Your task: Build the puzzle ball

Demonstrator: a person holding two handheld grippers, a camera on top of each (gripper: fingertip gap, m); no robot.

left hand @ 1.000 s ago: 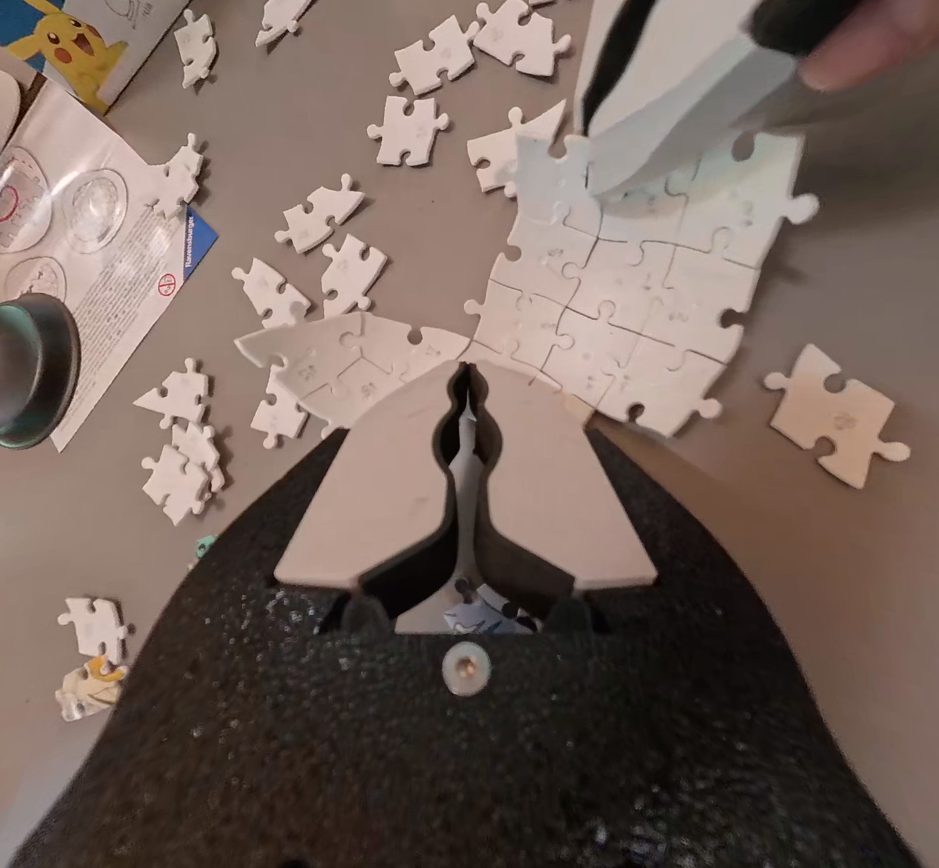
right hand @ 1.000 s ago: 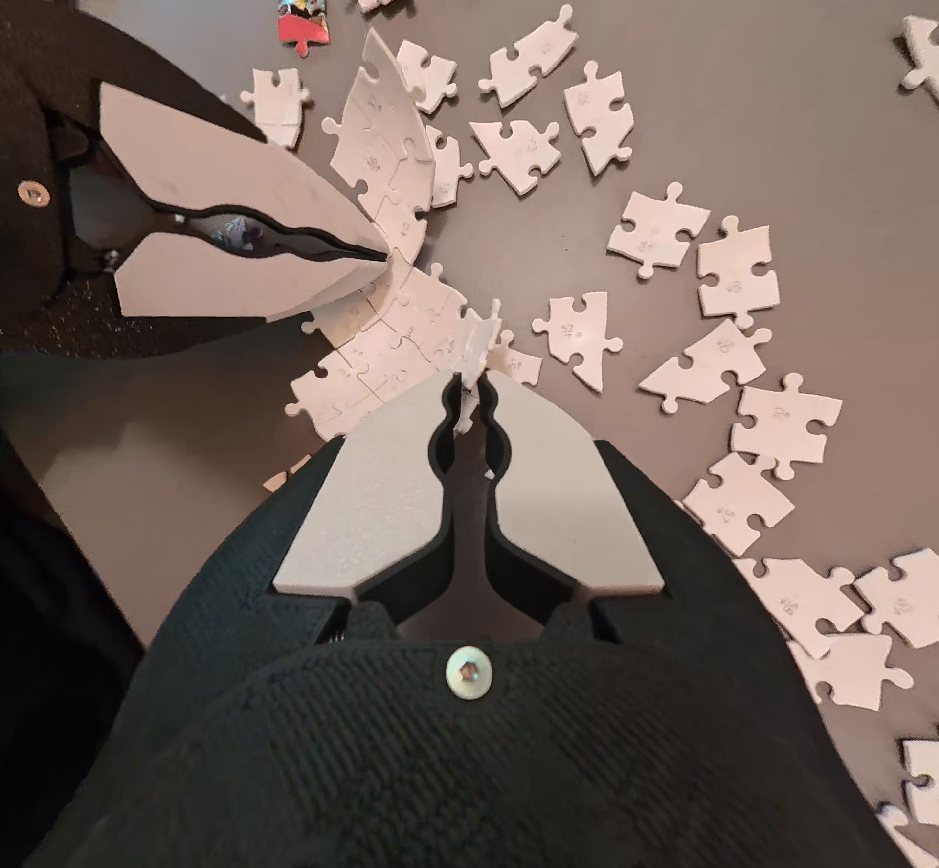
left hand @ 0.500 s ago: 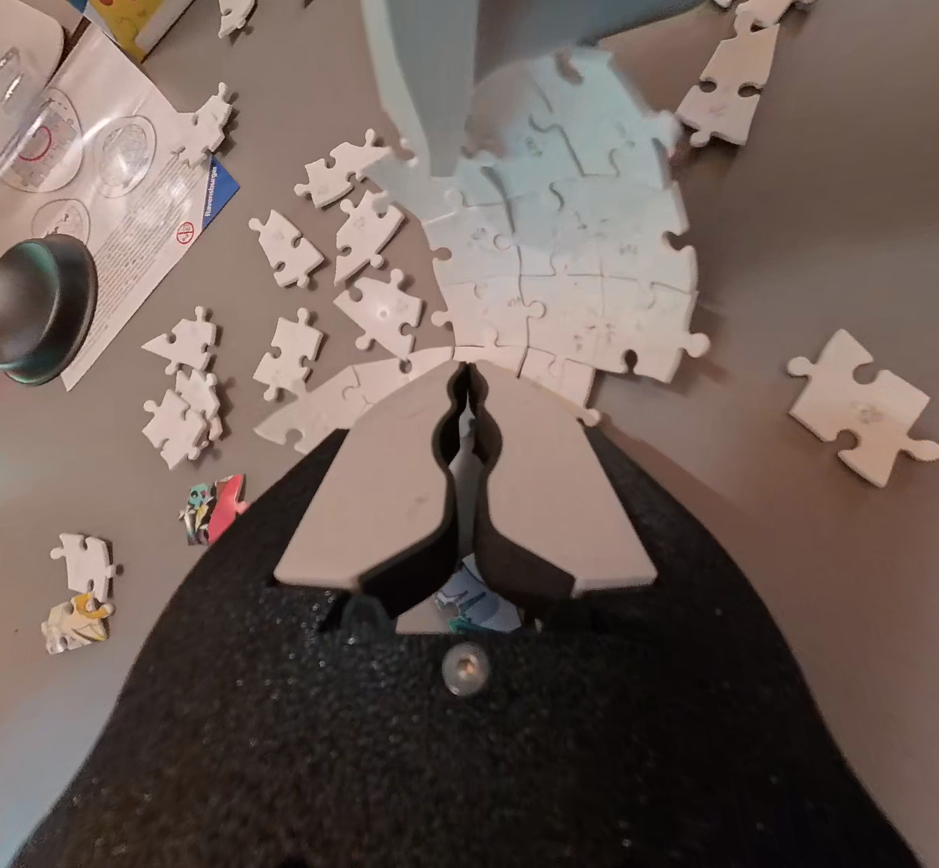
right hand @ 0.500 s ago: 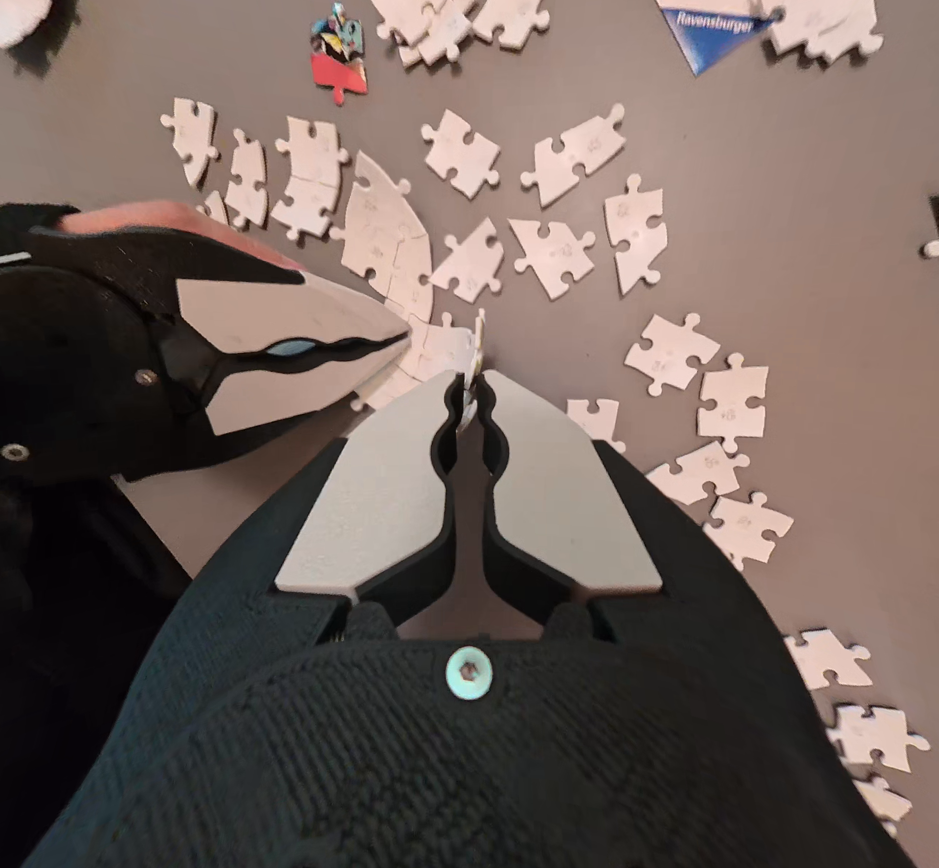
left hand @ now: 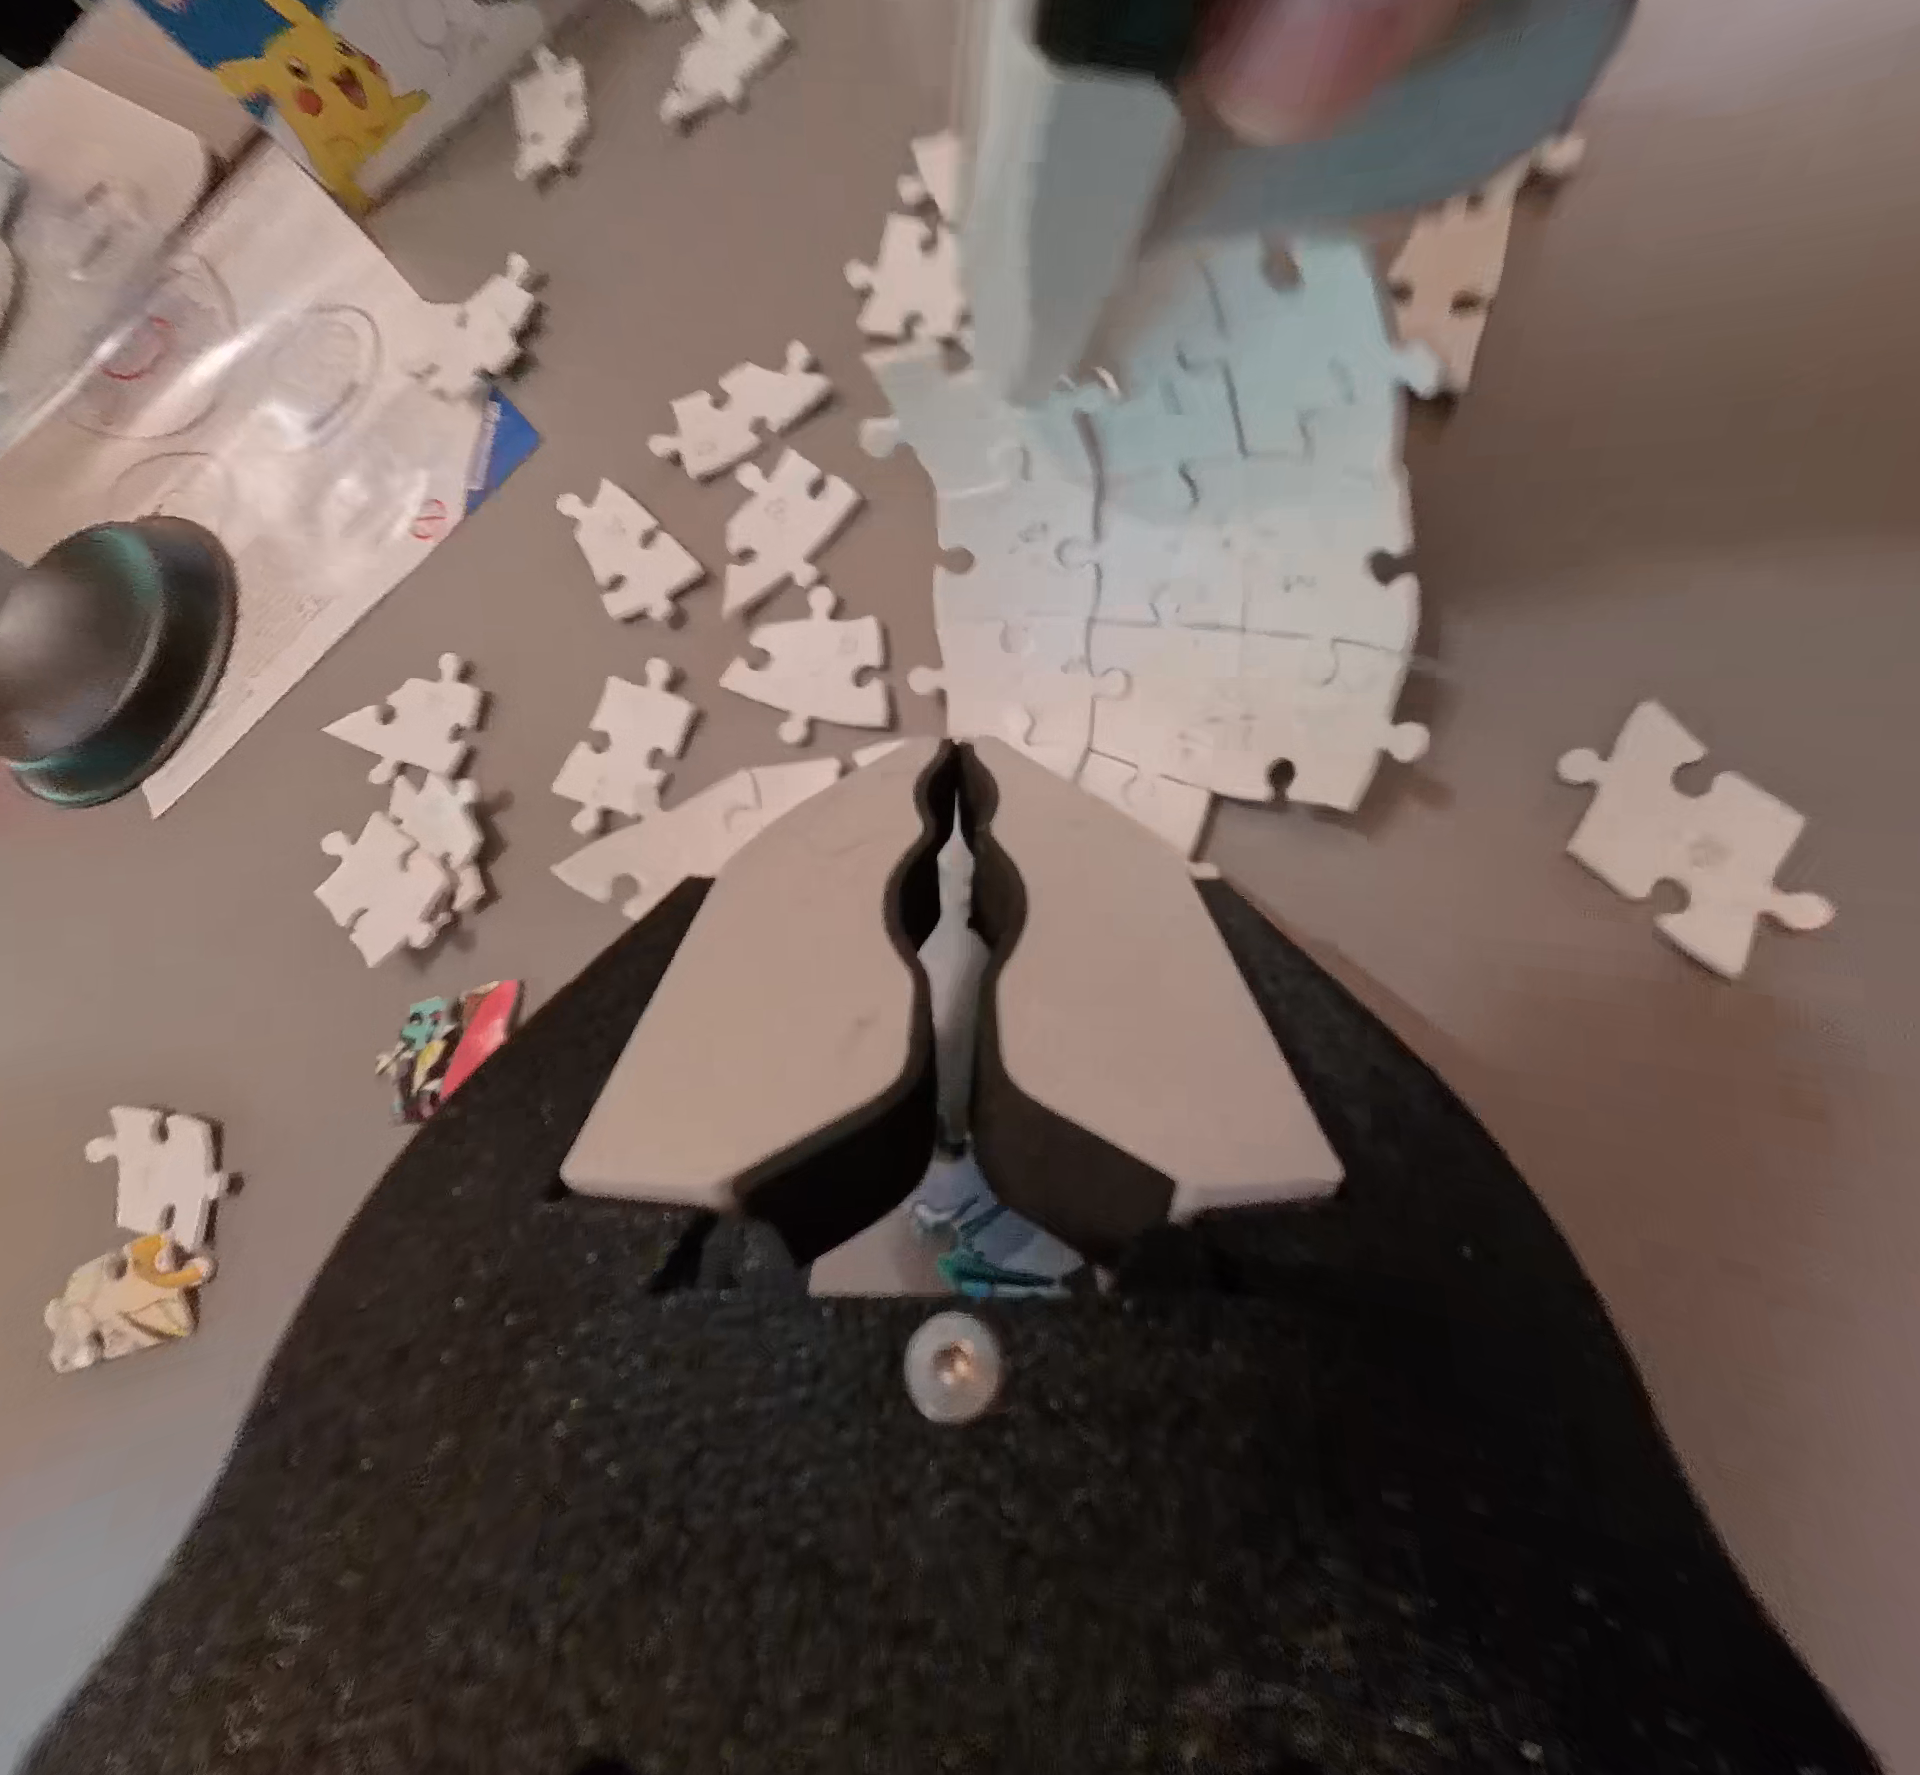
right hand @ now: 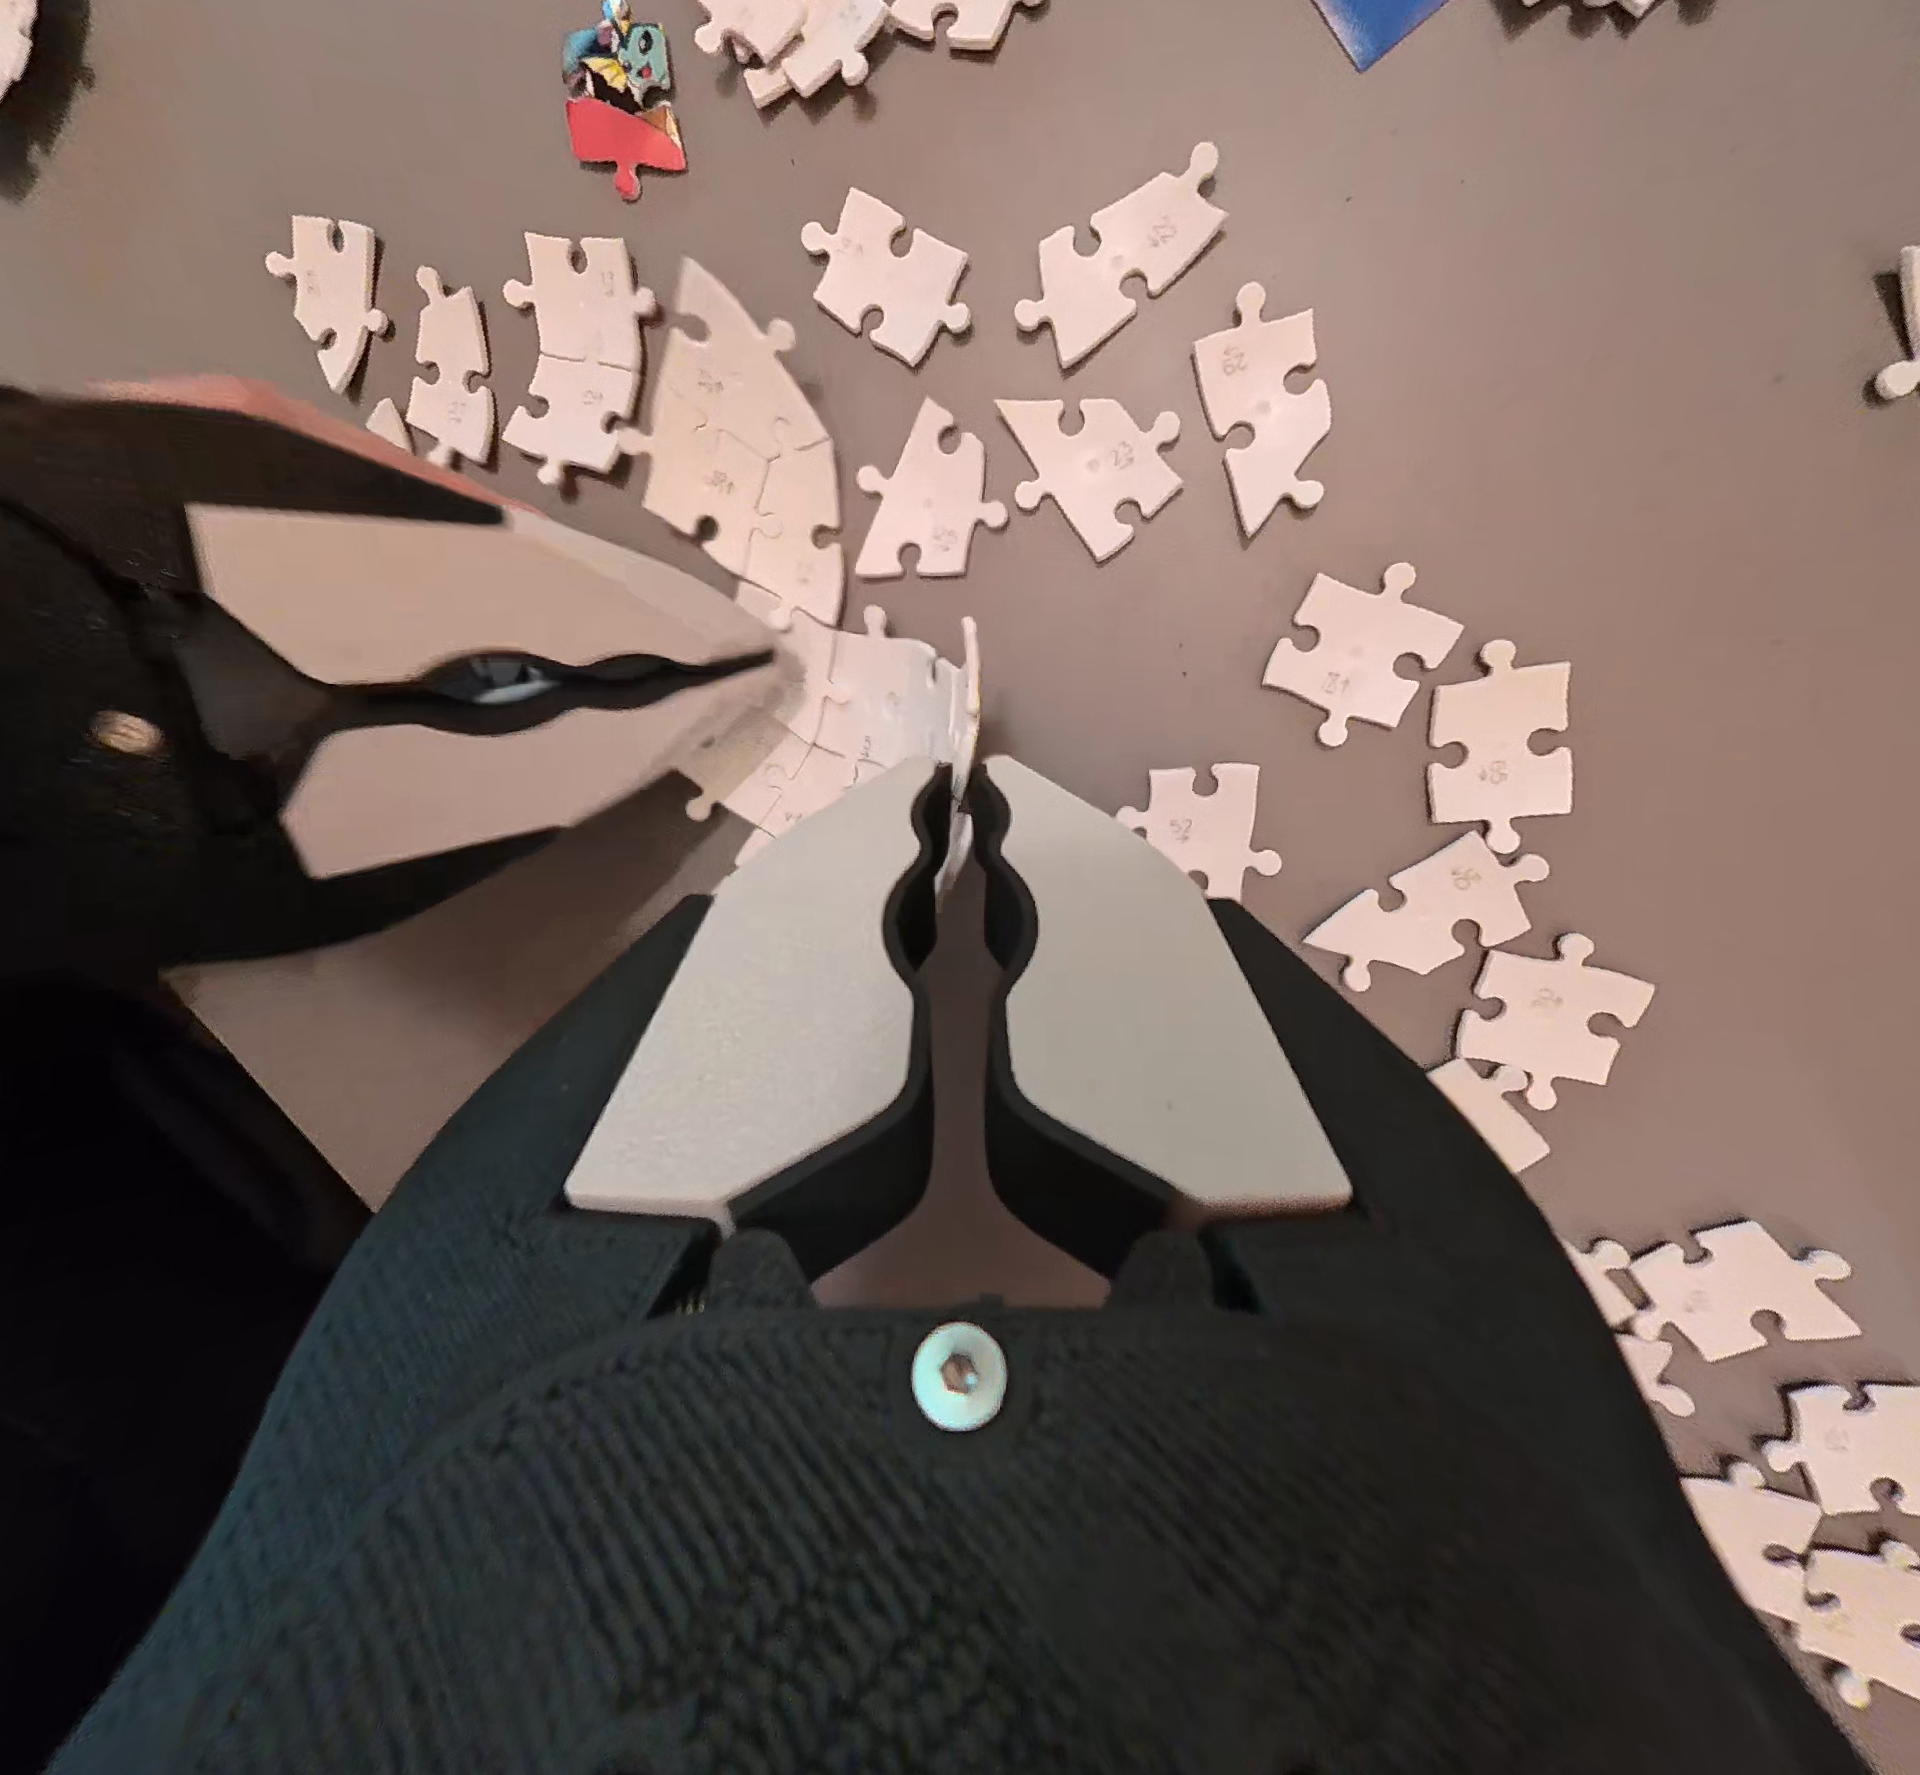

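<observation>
My left gripper [left hand: 956, 761] has its jaws pressed onto the near edge of the curved assembled section [left hand: 1195, 603], which rises ahead and slightly right of them. My right gripper [right hand: 966, 780] pinches the far rim edge-on – the section is held between both, above the grey table [right hand: 1558, 323] and the loose pieces [right hand: 1101, 468] – neither nearer

In the left wrist view, bare grey table [left hand: 1558, 1154] lies open at lower right, with one loose piece [left hand: 1688, 837]. Scattered pieces [left hand: 634, 749], a leaflet [left hand: 260, 437] and a dark knob [left hand: 104, 645] crowd the left; the right gripper [left hand: 1049, 333] blocks the top centre.
</observation>
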